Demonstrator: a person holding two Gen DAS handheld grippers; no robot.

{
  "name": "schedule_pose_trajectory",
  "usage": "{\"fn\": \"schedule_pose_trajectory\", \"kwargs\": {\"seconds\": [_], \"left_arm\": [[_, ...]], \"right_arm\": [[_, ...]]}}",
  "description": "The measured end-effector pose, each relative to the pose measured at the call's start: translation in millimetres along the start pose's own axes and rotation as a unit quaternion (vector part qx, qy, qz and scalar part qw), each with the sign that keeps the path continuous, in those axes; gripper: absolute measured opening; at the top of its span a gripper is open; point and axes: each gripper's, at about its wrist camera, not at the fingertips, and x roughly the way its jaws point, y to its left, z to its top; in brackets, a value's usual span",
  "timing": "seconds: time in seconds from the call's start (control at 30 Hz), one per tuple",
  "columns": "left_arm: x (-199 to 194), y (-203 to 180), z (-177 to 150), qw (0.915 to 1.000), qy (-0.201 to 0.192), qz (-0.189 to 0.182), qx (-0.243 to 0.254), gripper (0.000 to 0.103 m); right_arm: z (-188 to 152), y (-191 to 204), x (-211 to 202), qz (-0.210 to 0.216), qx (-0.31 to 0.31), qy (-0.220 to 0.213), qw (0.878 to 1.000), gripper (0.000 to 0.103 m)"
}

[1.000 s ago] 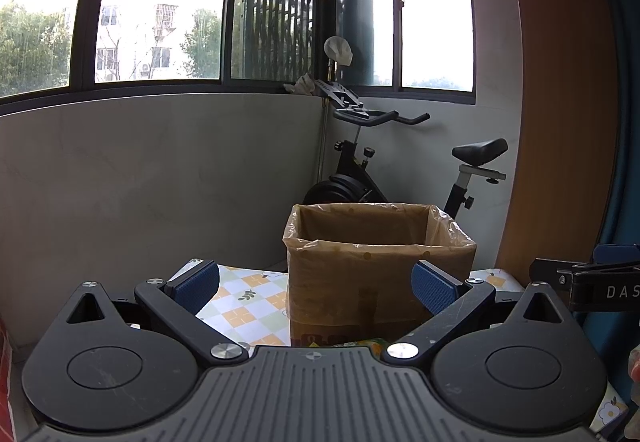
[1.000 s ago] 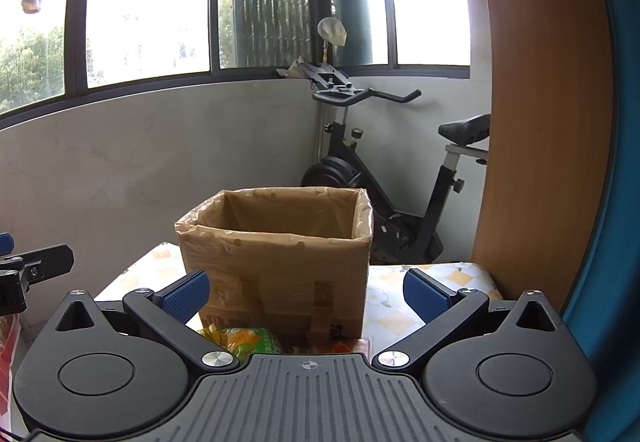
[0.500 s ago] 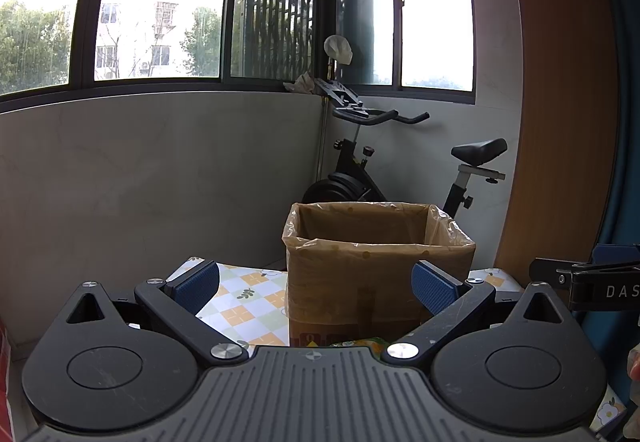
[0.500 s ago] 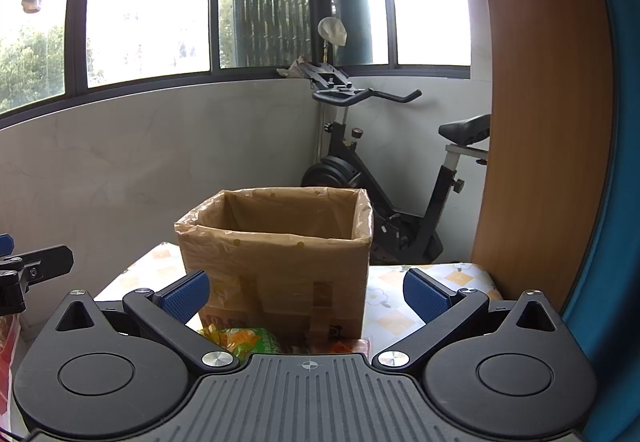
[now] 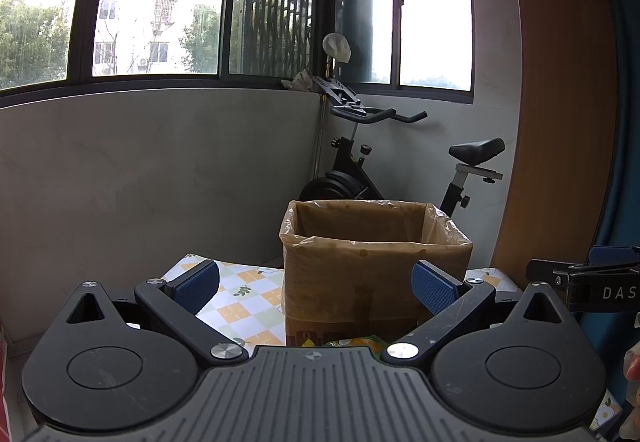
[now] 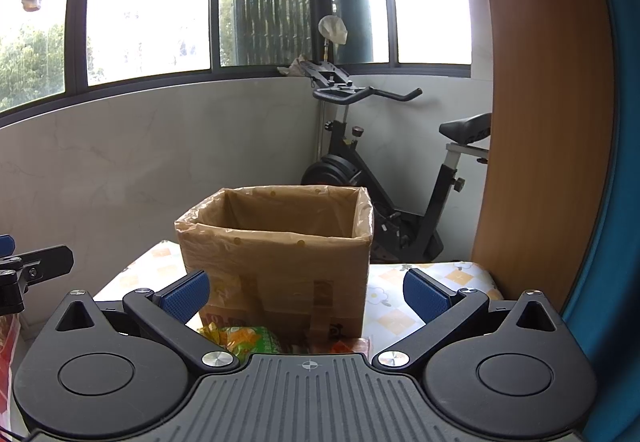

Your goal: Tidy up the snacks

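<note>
Square cardboard box (image 6: 276, 262) with crinkled plastic liner on checked tablecloth (image 5: 240, 306); left gripper (image 5: 316, 286) and right gripper (image 6: 306, 292) — both spread wide, holding nothing.

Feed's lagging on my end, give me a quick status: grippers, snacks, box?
Left gripper open, empty. Right gripper open, empty. Snack packets on table against lined cardboard box, none picked. Nothing blocking box opening.

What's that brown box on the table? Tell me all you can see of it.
The cardboard box is brown, open-topped and upright, lined with a thin clear plastic bag folded over its rim. Tape strips and some print mark its front. It stands on the checked tablecloth, with snack packets lying at its base. Its inside bottom is hidden. Neither gripper touches it.
</note>
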Motion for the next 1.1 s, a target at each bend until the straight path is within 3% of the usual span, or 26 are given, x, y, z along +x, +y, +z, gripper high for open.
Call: {"fn": "schedule_pose_trajectory", "kwargs": {"seconds": [0.8,0.93,1.1], "left_arm": [[9.8,2.4,-6.3,0.9998,0.013,0.002,-0.011,0.103],[20.4,6.3,-15.0,0.9999,0.012,0.011,-0.003,0.103],[47.0,20.5,-24.6,0.9982,0.031,0.051,-0.008,0.103]], "right_arm": [[-5.0,-4.1,5.8,0.007,0.017,0.006,1.000,0.103],[-16.4,-17.6,12.7,0.019,0.047,-0.021,0.998,0.103],[-36.1,-34.5,33.2,-0.015,0.057,-0.055,0.997,0.103]]}}
